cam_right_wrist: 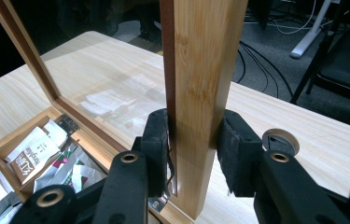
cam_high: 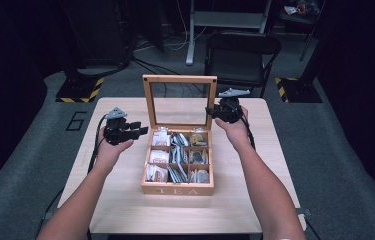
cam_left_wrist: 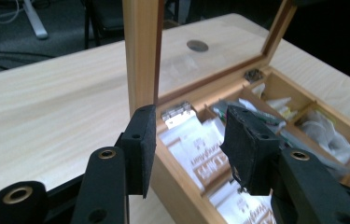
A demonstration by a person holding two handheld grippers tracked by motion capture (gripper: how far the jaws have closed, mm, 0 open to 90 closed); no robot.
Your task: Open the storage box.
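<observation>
- Two grippers are seen at a wooden tea box [cam_high: 177, 189] that stands in the middle of the table [cam_high: 125, 210], its glass-paned lid [cam_high: 179, 79] raised upright.
- From the high view alone the whole layout is given: nine compartments with tea bags [cam_high: 159, 156], the word TEA on the front wall, a folding chair [cam_high: 240, 52] beyond the table.
- In the right gripper view the lid's right frame post [cam_right_wrist: 203, 93] is shown between the pads of the right gripper [cam_right_wrist: 193, 154]; the left pad lies against the wood, while the other pad stands just beside it, so whether it presses cannot be told for certain.
- In the left gripper view the left gripper [cam_left_wrist: 189, 149] is seen with its jaws spread apart and nothing pinched; one pad [cam_left_wrist: 140, 144] stands outside the box's left wall by the lid's left post, the other over the tea bags.
- In the high view the left hand [cam_high: 110, 150] is held at the box's rear left corner, gripper pointing toward the box.
- The right hand [cam_high: 236, 131] is reached to the lid's right edge, forearm stretched up from the lower edge.
</observation>
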